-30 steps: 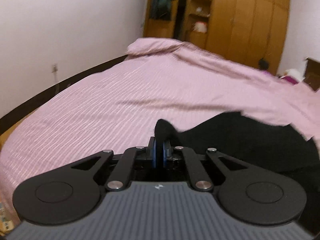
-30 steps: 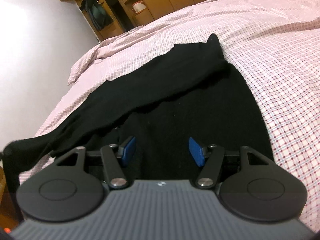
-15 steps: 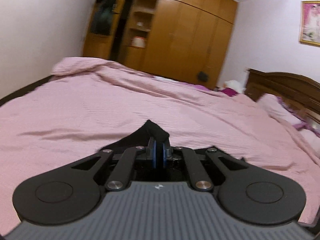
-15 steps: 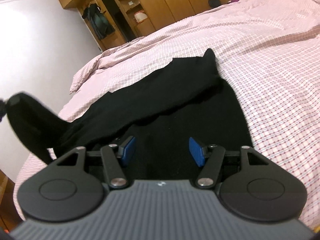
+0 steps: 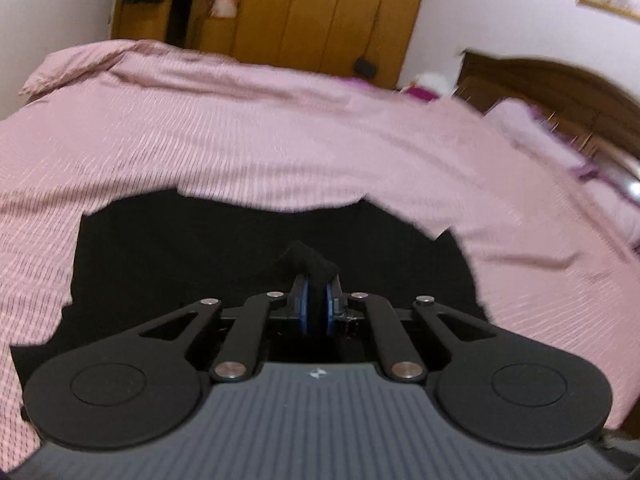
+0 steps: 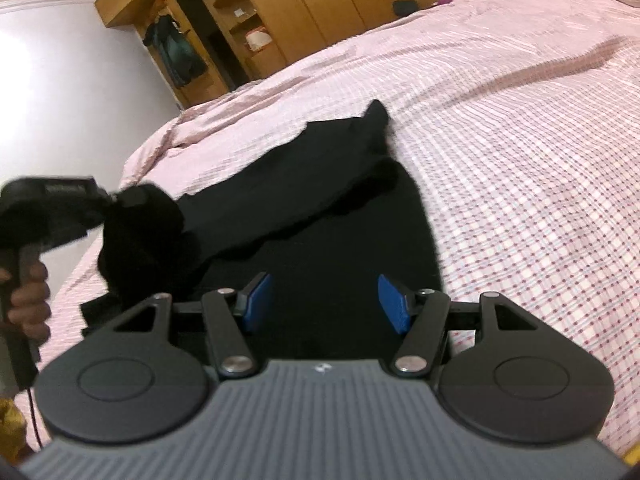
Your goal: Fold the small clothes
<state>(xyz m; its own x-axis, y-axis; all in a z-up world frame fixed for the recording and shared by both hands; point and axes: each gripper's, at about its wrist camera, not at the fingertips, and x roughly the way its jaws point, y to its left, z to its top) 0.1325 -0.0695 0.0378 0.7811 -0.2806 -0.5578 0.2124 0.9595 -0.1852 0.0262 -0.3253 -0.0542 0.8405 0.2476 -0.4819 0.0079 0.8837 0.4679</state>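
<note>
A black garment (image 6: 320,208) lies spread on the pink checked bedspread (image 6: 520,140). My left gripper (image 5: 316,304) is shut on a bunched end of the black garment (image 5: 308,260) and holds it lifted over the rest of the cloth (image 5: 200,248). In the right wrist view the left gripper (image 6: 108,204) shows at the left with the lifted cloth end (image 6: 144,236) hanging from it. My right gripper (image 6: 326,300) is open and empty, low over the near part of the garment.
The pink bedspread (image 5: 280,128) stretches far and to both sides. A wooden wardrobe (image 5: 304,8) stands behind the bed, a dark headboard (image 5: 552,88) at the right. A white wall (image 6: 60,92) runs along the left side.
My left gripper has carried the pinched cloth end up and rightward, over the garment. The right gripper has stayed open and almost still.
</note>
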